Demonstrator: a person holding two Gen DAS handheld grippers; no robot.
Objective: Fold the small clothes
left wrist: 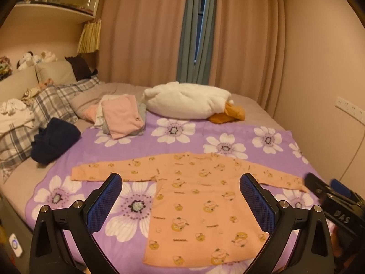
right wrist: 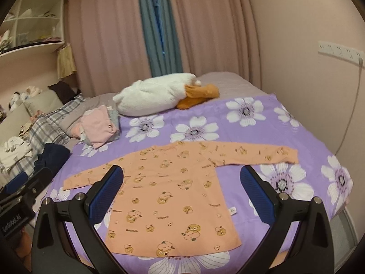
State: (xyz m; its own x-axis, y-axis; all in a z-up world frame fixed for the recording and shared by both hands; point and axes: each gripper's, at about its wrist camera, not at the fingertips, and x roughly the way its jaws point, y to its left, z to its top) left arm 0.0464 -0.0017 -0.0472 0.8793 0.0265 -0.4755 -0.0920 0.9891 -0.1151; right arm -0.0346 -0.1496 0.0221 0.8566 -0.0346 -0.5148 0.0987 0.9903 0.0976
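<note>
The orange shirt (left wrist: pixel 205 205) lies flat on the purple flowered blanket (left wrist: pixel 136 205) on the bed (right wrist: pixel 223 80), front side up as far as I can tell, both long sleeves spread straight out to the sides, hem toward me. It's peach-orange w/ small yellow cartoon prints and bits of text all over. A small white tag shows at the side seam on my right in the right wrist view. No folds in it yet; cloth looks smooth.

My left hand-held gripper (left wrist: pixel 180 196) hovers above the shirt's lower half, blue-padded fingers wide apart, nothing between them. My right hand-held gripper (right wrist: pixel 182 189) does the same, fingers spread, empty, over the shirt's body. Each one shows at the edge of the other's view, blurred, near a sleeve end.

Behind the shirt, well apart: a stack of folded clothes (left wrist: pixel 121 116) w/ a pink piece on top, on the blanket's far left corner. A white plush pillow (left wrist: pixel 187 100) lies beside it, touching an orange garment (left wrist: pixel 230 114). Left of the blanket sits a dark navy bundle (left wrist: pixel 54 139), next to plaid bedding (left wrist: pixel 52 105). Curtains (left wrist: pixel 239 34) hang behind the bed. Nothing lies on the shirt itself.
</note>
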